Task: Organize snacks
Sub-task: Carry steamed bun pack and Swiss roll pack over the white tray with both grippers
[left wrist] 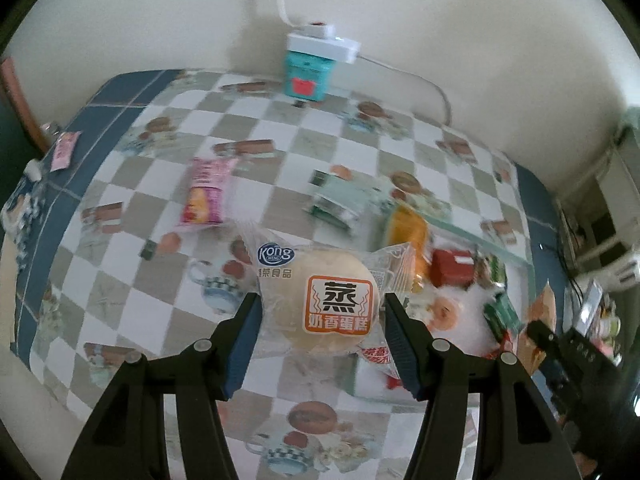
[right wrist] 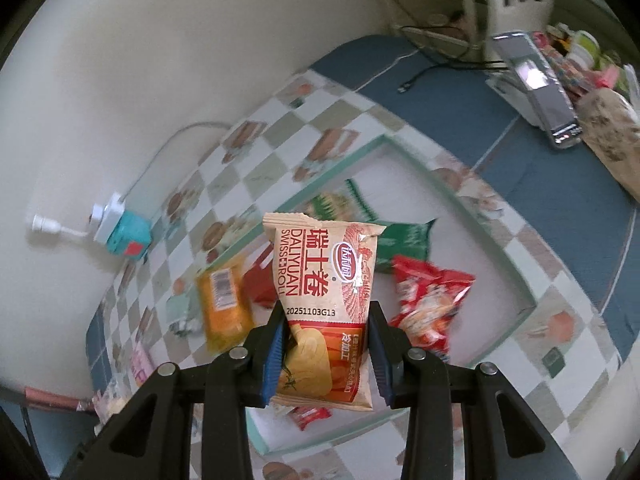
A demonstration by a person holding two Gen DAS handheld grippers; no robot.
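The steamed cake bun (left wrist: 320,304), sealed in clear wrap with an orange label, sat between the 2 fingers of the left tongs (left wrist: 321,326), which were closed in on its sides and held it above the checkered surface (left wrist: 132,292). The right tongs (right wrist: 326,344) pinched the Swiss roll packet (right wrist: 320,300) upright at its narrow waist, above a shallow white tray (right wrist: 420,184) with a pale green rim.

Only the right wrist view showed the tray's inside clearly: a red snack bag (right wrist: 428,300) just right of the held packet, 2 green packets (right wrist: 400,244) behind it, and an orange packet (right wrist: 224,304) lying across the tray's left edge. A phone on a stand (right wrist: 536,92) stood well apart at the blue border.

Only the left wrist view showed the open stretch of cloth: a pink snack bag (left wrist: 204,192) lying alone to the left, a pale green packet (left wrist: 340,200) nearer the tray, and a small pink sachet (left wrist: 64,150) at the far left edge. A teal box (left wrist: 308,76) with a white power strip (left wrist: 324,44) on top stood against the wall, seen in both views.
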